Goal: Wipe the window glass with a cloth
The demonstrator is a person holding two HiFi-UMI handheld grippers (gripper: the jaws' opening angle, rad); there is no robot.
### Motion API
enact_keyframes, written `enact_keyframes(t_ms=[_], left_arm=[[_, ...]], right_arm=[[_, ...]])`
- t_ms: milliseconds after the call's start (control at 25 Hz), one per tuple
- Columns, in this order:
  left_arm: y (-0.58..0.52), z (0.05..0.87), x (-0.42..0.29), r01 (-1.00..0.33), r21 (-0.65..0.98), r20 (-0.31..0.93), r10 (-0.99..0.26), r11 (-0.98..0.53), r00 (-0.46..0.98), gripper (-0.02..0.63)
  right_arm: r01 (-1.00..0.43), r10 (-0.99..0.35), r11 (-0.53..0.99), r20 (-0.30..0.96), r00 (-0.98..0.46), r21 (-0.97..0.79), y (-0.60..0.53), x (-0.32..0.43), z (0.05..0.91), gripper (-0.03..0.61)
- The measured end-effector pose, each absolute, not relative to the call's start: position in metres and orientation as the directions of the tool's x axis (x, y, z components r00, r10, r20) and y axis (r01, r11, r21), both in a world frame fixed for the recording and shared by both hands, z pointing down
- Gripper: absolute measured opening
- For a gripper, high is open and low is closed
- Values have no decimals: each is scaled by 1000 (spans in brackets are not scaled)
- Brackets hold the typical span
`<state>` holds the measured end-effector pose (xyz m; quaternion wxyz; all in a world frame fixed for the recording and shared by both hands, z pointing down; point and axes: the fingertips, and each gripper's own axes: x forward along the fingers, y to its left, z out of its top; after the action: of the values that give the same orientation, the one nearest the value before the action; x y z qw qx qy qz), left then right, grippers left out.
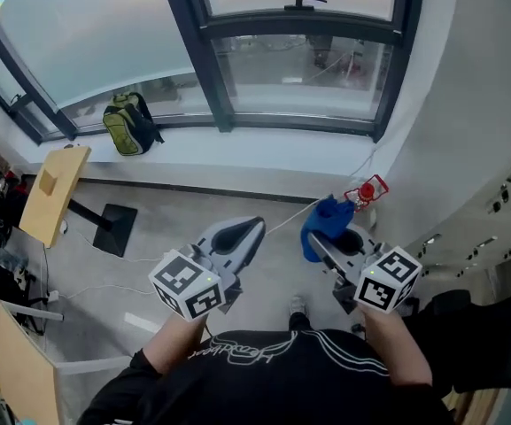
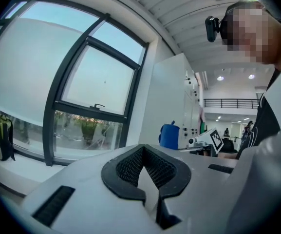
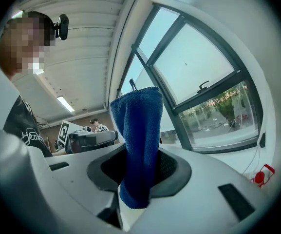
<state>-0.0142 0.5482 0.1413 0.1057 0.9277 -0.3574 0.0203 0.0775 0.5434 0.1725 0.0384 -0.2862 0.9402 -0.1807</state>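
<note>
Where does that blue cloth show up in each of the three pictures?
Head view: cloth right of centre, held in the right tongs.
Left gripper view: cloth small, just right of centre, in the background.
Right gripper view: cloth at centre, pinched upright between the tongs.
Shared landmark: window handle.

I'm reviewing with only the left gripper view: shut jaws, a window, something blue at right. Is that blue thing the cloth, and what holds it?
Observer: Yes. The right gripper is shut on the blue cloth.
Operator: What else is nearby?
Observer: Head view shows a tilted wooden board on a black-based stand, on the floor at left.
Operator: Is it wiping yet?
Observer: No; head view shows the cloth held low, well short of the window.
</note>
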Motion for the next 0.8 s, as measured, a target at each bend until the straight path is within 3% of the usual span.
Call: enact_keyframes(t_ms=[280,560,800], left_arm=[[401,145,-30,-718,207,120,-711,-664,693,5],[327,155,-71,-765,204,116,-761,-611,639,5],[244,162,-97,-752,214,77,-757,-623,649,5]], right_arm=[[-515,-549,784,2,-836,-347,392,74,158,94],[-463,-500,812,-15,-866,-354,316,36,164,94],[-503,-530,805,-1,-848,-313,246,14,166,94]])
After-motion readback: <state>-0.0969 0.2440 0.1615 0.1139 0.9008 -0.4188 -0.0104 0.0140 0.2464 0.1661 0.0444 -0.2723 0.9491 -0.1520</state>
